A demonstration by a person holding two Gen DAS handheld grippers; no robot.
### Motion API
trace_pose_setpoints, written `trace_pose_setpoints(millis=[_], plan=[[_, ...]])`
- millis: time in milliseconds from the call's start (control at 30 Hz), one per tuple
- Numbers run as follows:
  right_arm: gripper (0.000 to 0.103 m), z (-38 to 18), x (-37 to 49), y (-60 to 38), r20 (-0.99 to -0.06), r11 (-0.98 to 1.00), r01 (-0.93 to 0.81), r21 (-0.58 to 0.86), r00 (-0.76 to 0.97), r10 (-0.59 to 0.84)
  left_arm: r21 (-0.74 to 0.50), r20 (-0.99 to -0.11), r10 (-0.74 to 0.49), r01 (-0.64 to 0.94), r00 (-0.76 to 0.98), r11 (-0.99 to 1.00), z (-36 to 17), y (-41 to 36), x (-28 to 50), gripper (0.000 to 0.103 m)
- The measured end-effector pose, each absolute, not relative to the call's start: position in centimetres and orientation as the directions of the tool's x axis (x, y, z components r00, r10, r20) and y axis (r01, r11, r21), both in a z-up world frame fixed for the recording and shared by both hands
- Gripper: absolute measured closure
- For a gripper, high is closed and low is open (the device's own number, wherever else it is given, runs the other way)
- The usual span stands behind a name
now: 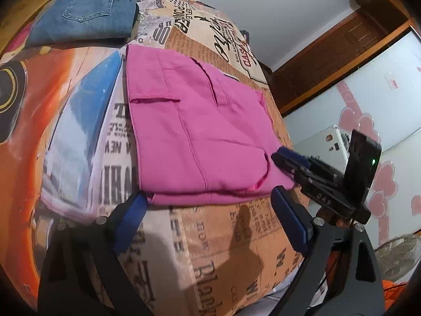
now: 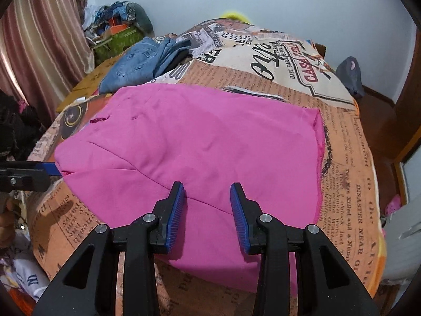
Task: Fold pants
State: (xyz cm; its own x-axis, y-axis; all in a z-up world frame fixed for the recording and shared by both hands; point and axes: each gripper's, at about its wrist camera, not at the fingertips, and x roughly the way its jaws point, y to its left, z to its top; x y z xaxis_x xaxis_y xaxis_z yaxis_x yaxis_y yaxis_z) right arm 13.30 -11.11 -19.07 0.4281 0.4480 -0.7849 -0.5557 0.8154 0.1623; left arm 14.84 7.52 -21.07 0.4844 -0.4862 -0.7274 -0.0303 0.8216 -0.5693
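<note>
Both grippers' fingers spread, empty | left gripper (image 1: pixel 208 200) at pink pants (image 1: pixel 194 131) near edge | right gripper (image 2: pixel 208 197) above them

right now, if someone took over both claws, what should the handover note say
Left claw: open, empty, at the near edge of the pink pants.
Right claw: open, empty, low over the near end of the pants; whether it touches the cloth is unclear.
Pink pants: lie folded in a flat rectangle on the printed bedspread, layers stacked at the near edge.
Folded jeans: sit apart, further up the bed.
Done: the pink pants look folded at least once.
Left: probably one more fold or a final smoothing; I can't tell which.
</note>
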Motion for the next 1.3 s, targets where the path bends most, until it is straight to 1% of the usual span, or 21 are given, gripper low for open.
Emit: trace_pose_setpoints(millis=[100,167,233,267,333,367,467,500,567,633,767,933,1033,1200,1300], plan=[[0.070,-19.2,13.4,-11.5,-0.783,0.812,-0.548,0.199,0.410,0.469,-0.590,-0.718,-0.495,-0.050,0.489,0.806,-21.1,8.1,15.7,0.011],[0.070,-19.2,13.2,-11.4,-0.781,0.811,-0.551,0.196,0.412,0.469,-0.599,-0.714,-0.497,-0.063,0.494,0.798,-21.1,8.3,16.4,0.014],[0.069,-19.2,13.2,-11.4,-0.780,0.811,-0.551,0.195,0.414,0.469,-0.598,-0.716,-0.492,-0.072,0.494,0.798,-21.2,8.5,17.1,0.024],[0.069,-19.2,13.2,-11.5,-0.779,0.812,-0.549,0.198,0.414,0.470,-0.595,-0.719,-0.489,-0.074,0.494,0.800,-21.2,8.6,17.3,0.027],[0.069,-19.3,13.3,-11.6,-0.778,0.814,-0.543,0.206,0.413,0.473,-0.594,-0.721,-0.485,-0.082,0.494,0.800,-21.1,8.9,17.8,0.040],[0.069,-19.3,13.3,-11.7,-0.778,0.816,-0.539,0.211,0.413,0.474,-0.598,-0.721,-0.486,-0.090,0.494,0.796,-21.2,9.1,18.0,0.043],[0.069,-19.4,13.5,-11.9,-0.777,0.819,-0.533,0.215,0.414,0.474,-0.597,-0.725,-0.474,-0.112,0.499,0.795,-21.2,9.6,18.6,0.058],[0.069,-19.4,13.6,-12.0,-0.777,0.819,-0.532,0.217,0.414,0.474,-0.598,-0.725,-0.472,-0.119,0.501,0.793,-21.3,9.8,18.8,0.067],[0.069,-19.4,13.6,-12.0,-0.776,0.819,-0.529,0.221,0.413,0.476,-0.600,-0.725,-0.475,-0.119,0.499,0.791,-21.5,9.8,19.3,0.070],[0.069,-19.5,13.7,-12.1,-0.776,0.820,-0.527,0.225,0.412,0.478,-0.559,-0.747,-0.441,-0.111,0.497,0.822,-21.4,9.3,19.6,0.077],[0.066,-19.3,13.7,-12.2,-0.779,0.823,-0.522,0.222,0.413,0.472,-0.450,-0.775,-0.352,-0.067,0.524,0.890,-20.3,8.1,19.4,0.080],[0.065,-18.7,13.9,-11.8,-0.786,0.820,-0.529,0.220,0.401,0.470,-0.270,-0.782,-0.196,-0.038,0.592,0.962,-17.7,7.5,17.7,0.083],[0.065,-17.9,14.0,-10.8,-0.781,0.812,-0.546,0.206,0.409,0.472,-0.176,-0.768,-0.105,-0.051,0.632,0.983,-16.1,8.5,15.7,0.083],[0.065,-16.4,14.1,-7.3,-0.753,0.769,-0.593,0.239,0.387,0.532,-0.014,-0.722,0.053,-0.092,0.689,0.996,-13.8,10.3,12.1,0.084],[0.065,-16.0,13.6,-4.0,-0.744,0.723,-0.641,0.258,0.346,0.572,0.049,-0.689,0.115,-0.112,0.716,0.993,-12.5,11.0,10.4,0.084]])
